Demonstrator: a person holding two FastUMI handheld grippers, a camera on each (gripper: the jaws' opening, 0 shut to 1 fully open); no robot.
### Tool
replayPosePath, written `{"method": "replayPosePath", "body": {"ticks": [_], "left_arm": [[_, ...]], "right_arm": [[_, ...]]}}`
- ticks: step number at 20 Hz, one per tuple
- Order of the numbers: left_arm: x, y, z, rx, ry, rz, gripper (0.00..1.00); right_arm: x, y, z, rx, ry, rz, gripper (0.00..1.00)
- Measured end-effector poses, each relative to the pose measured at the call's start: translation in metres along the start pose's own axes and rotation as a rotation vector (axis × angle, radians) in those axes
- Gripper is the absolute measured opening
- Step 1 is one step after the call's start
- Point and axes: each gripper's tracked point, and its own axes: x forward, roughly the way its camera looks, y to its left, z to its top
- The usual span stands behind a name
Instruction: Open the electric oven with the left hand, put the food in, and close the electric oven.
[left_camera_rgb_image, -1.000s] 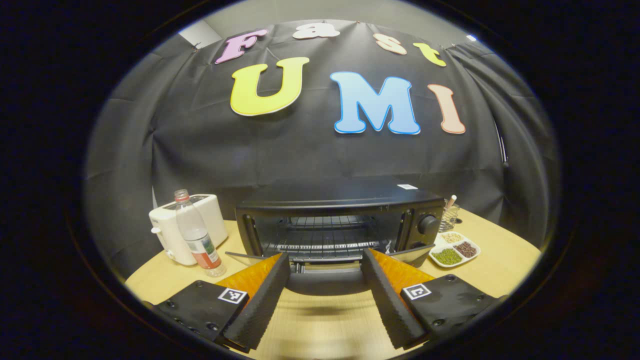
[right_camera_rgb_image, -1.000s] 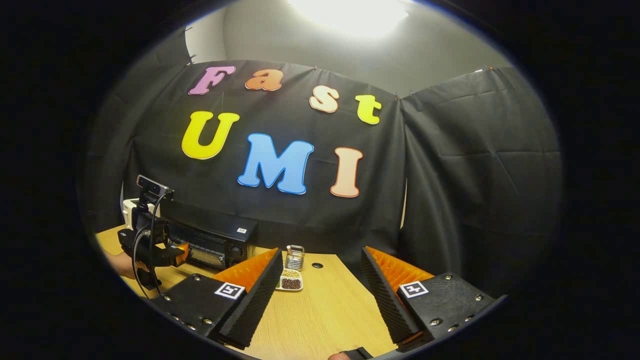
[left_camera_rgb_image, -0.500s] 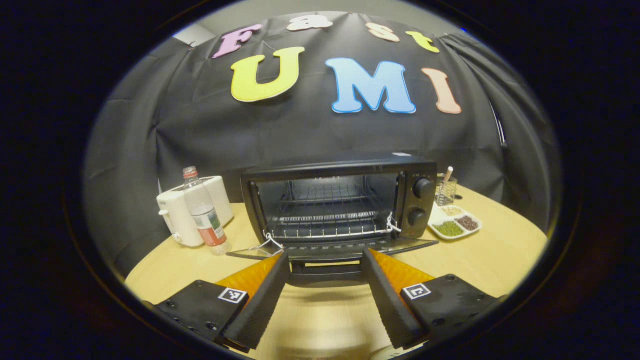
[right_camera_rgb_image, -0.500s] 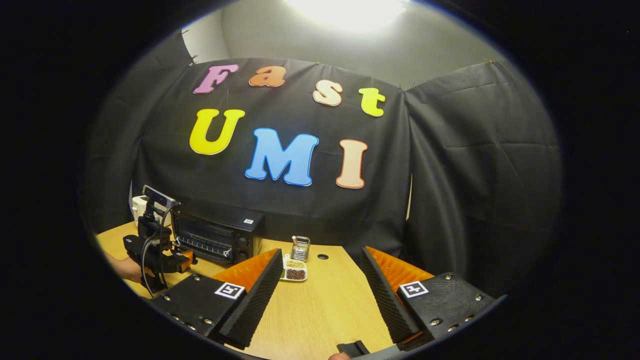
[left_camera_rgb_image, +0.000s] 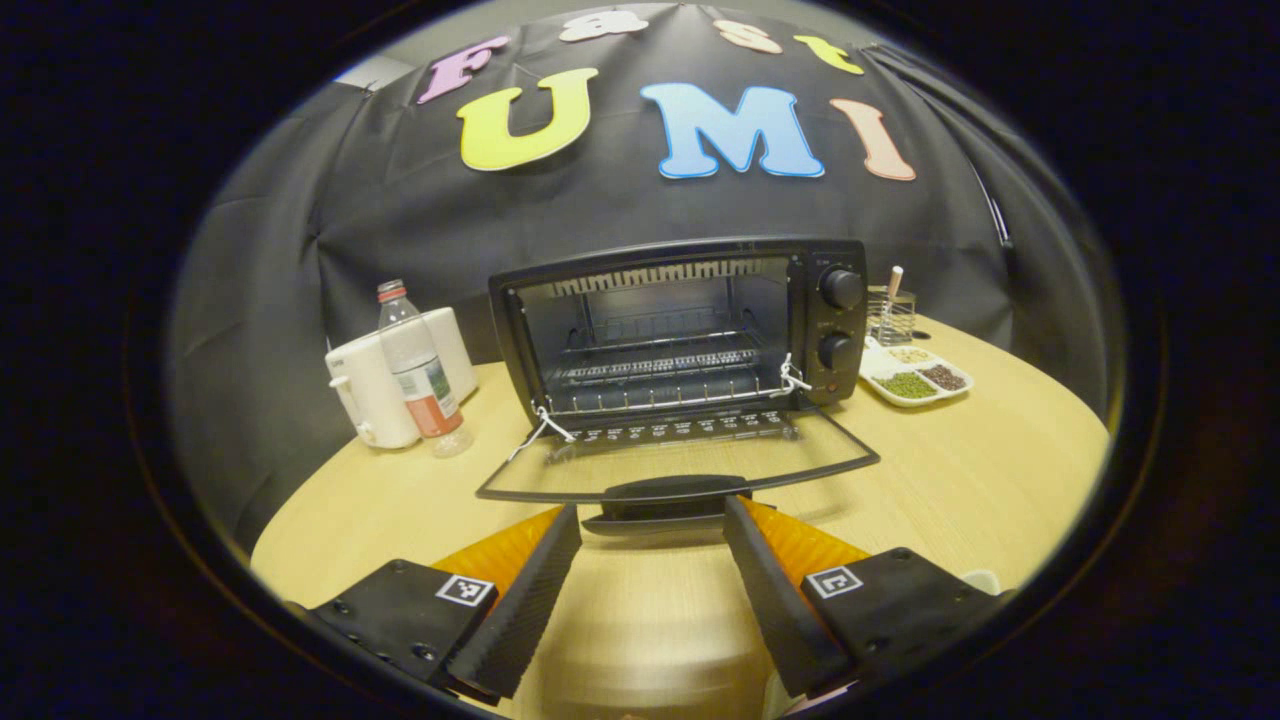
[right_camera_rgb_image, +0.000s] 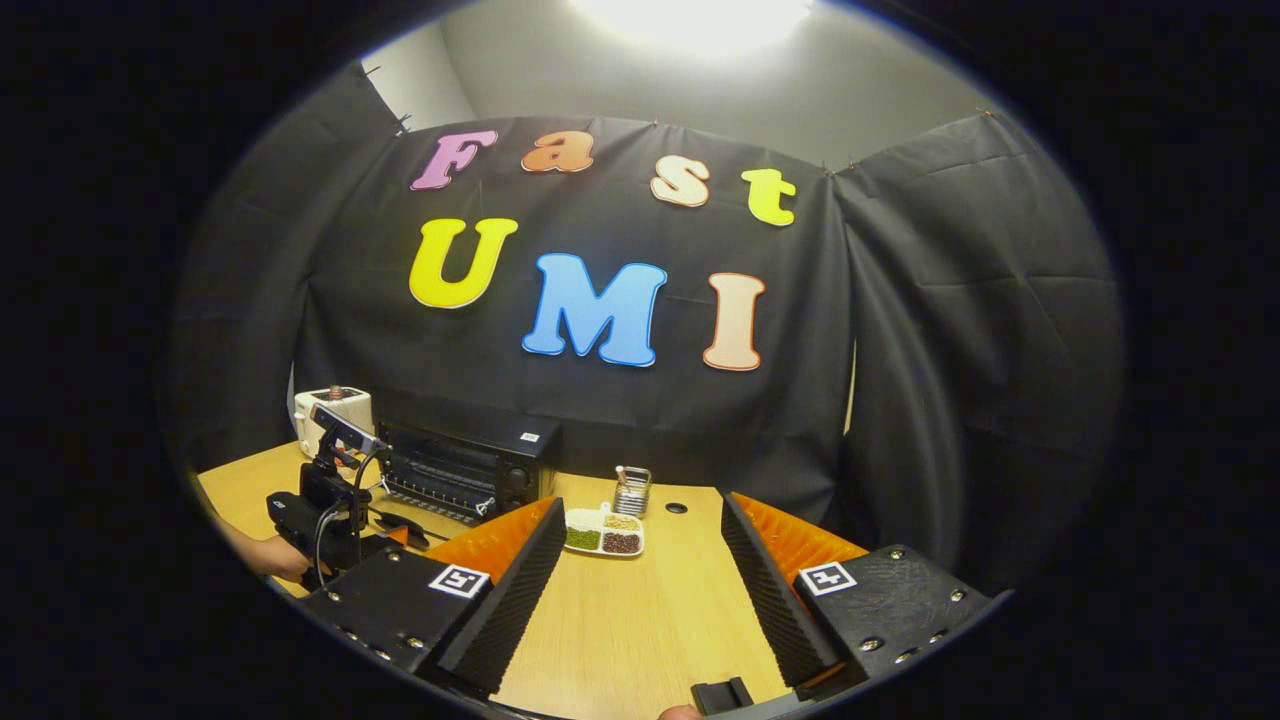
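The electric oven (left_camera_rgb_image: 680, 330) stood on the tabletop (left_camera_rgb_image: 960, 470) with its glass door (left_camera_rgb_image: 680, 465) folded down flat, and the door handle (left_camera_rgb_image: 675, 490) lay just in front of the left hand-held gripper (left_camera_rgb_image: 650, 585), whose fingers were spread apart and held nothing. Left of the oven were a white toaster (left_camera_rgb_image: 375, 385) and a plastic bottle (left_camera_rgb_image: 420, 370), and right of it a divided dish of beans (left_camera_rgb_image: 915, 378). The right hand-held gripper (right_camera_rgb_image: 640, 590) was also released, above bare tabletop well apart from the oven.

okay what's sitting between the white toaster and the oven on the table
A plastic bottle with a red cap stands between the toaster and the oven, just in front of the toaster, seen in the left gripper view.
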Motion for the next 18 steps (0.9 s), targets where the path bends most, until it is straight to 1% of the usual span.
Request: {"method": "replayPosePath", "body": {"ticks": [1,2,3,5,6,7,8,10,13,15,16,18], "left_arm": [[-0.009,0.004,0.009,-0.006,-0.022,0.008,1.00],[-0.019,0.008,0.021,-0.011,-0.047,0.014,0.97],[-0.030,0.013,0.035,-0.012,-0.077,0.021,0.97],[-0.053,0.024,0.065,-0.022,-0.140,0.037,0.97],[-0.065,0.029,0.080,-0.034,-0.172,0.044,1.00],[-0.077,0.033,0.094,-0.046,-0.201,0.050,1.00],[-0.089,0.038,0.109,-0.058,-0.231,0.057,0.97],[-0.117,0.049,0.135,-0.073,-0.287,0.071,0.97],[-0.156,0.063,0.166,-0.075,-0.364,0.093,0.97],[-0.178,0.070,0.178,-0.065,-0.400,0.107,0.97],[-0.188,0.074,0.183,-0.061,-0.410,0.112,0.90],[-0.206,0.083,0.189,-0.070,-0.420,0.124,1.00]], "right_arm": [[0.003,0.006,0.001,0.006,-0.003,0.021,0.97],[0.004,0.010,0.001,0.010,-0.007,0.043,0.97],[0.006,0.015,0.003,0.013,-0.011,0.064,0.97],[0.010,0.028,0.004,0.036,-0.013,0.124,0.97],[0.012,0.034,0.004,0.053,-0.009,0.160,0.97],[0.015,0.042,0.002,0.072,0.000,0.194,0.97],[0.017,0.048,0.000,0.089,0.010,0.226,0.97],[0.022,0.062,-0.007,0.121,0.044,0.294,0.97],[0.027,0.088,-0.031,0.194,0.162,0.408,0.97],[0.027,0.102,-0.046,0.260,0.248,0.473,0.98],[0.027,0.109,-0.054,0.294,0.296,0.502,0.98],[0.024,0.125,-0.070,0.353,0.403,0.573,0.98]]}}
